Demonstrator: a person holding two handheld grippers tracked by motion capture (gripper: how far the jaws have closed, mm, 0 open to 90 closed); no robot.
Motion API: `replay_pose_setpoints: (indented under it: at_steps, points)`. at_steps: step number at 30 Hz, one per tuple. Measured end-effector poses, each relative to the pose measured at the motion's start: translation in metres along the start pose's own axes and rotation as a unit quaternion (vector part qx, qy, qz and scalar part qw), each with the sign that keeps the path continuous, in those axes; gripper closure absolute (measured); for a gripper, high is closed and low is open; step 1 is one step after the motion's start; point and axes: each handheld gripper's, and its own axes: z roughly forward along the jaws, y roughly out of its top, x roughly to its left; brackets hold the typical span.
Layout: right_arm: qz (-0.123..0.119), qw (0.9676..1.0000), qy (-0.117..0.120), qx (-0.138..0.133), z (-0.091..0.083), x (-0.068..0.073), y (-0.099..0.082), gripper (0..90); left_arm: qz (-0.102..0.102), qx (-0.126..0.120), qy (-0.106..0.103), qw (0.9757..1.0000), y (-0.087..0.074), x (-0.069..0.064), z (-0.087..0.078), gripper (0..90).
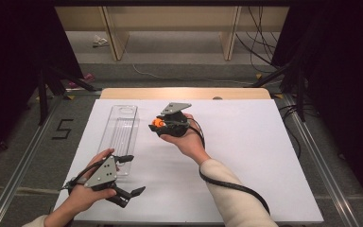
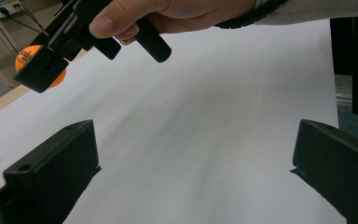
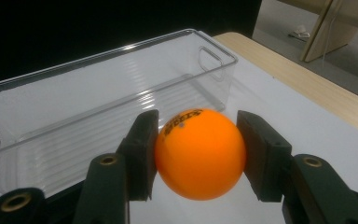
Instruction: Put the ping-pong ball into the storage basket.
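An orange ball [image 3: 199, 153] with dark print is pinched between both pads of my right gripper [image 3: 198, 156]. From above, that right gripper [image 1: 158, 124] is held over the white sheet, just right of a clear plastic bin [image 1: 119, 132], with the ball [image 1: 158, 123] at its tips. The bin [image 3: 88, 112] is long, ribbed and has nothing in it. My left gripper [image 1: 133, 175] rests near the table's front left, jaws spread wide with nothing between them. In the left gripper view, the left gripper [image 2: 193, 154] faces bare white sheet, and the ball [image 2: 39, 65] appears far off in the other gripper.
A white sheet [image 1: 246, 156] covers the table; a wooden edge [image 1: 184, 93] runs along the back. Black stands and cables flank both sides. Wooden furniture legs stand on the floor beyond.
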Motion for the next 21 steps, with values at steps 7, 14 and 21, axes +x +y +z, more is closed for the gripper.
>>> replay_pose_setpoints:
  at_steps: [7,14,21]
  points:
    - [-0.001,1.0,0.004,-0.004,0.001,0.0024,0.0041,51.4,0.0,0.0,0.0,1.0,0.0001,0.0,-0.0001,0.0]
    - [-0.004,1.0,0.006,-0.005,0.0023,0.0045,0.006,51.4,0.0,0.0,0.0,1.0,0.0001,-0.0001,-0.0002,0.0]
    - [-0.005,0.9999,0.007,-0.007,0.0027,0.0059,0.0089,51.4,0.0,0.0,0.0,1.0,0.0001,0.0,-0.0002,0.0]
